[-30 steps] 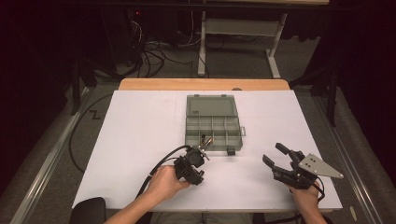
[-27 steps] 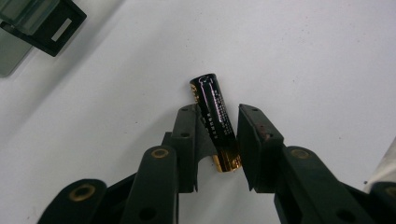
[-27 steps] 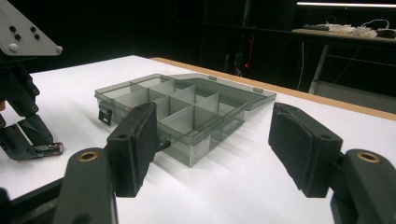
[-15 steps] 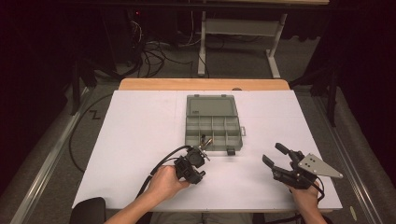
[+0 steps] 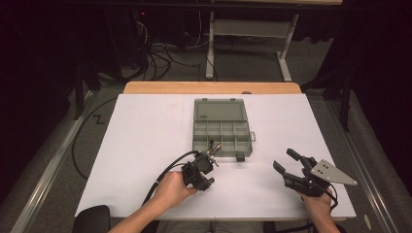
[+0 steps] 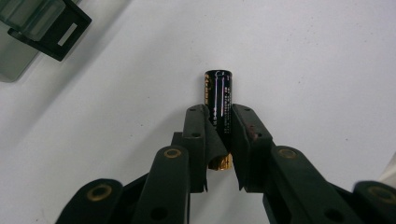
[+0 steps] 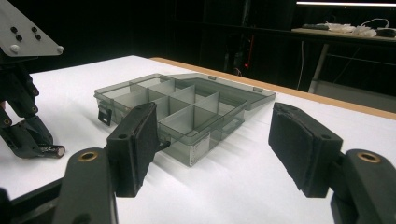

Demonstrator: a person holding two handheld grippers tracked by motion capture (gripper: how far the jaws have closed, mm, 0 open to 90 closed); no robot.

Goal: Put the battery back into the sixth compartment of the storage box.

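Observation:
A black battery with gold ends (image 6: 218,93) lies on the white table, pinched between the pads of my left gripper (image 6: 218,114). Its jaws have just been closing on it. In the high view that left gripper (image 5: 212,159) points down at the table just in front of the grey compartment box (image 5: 194,138). The right gripper view shows the battery (image 7: 55,150) at the left gripper's tips. My right gripper (image 5: 284,160) rests near the front right, open with nothing between its pads (image 7: 140,135), facing the box (image 7: 205,147).
The box's lid (image 5: 218,110) lies flat open at the back. Some small items (image 5: 214,145) sit in a front compartment. A black latch (image 6: 51,28) of the box is near the left gripper. Wide bare table lies to the left and right.

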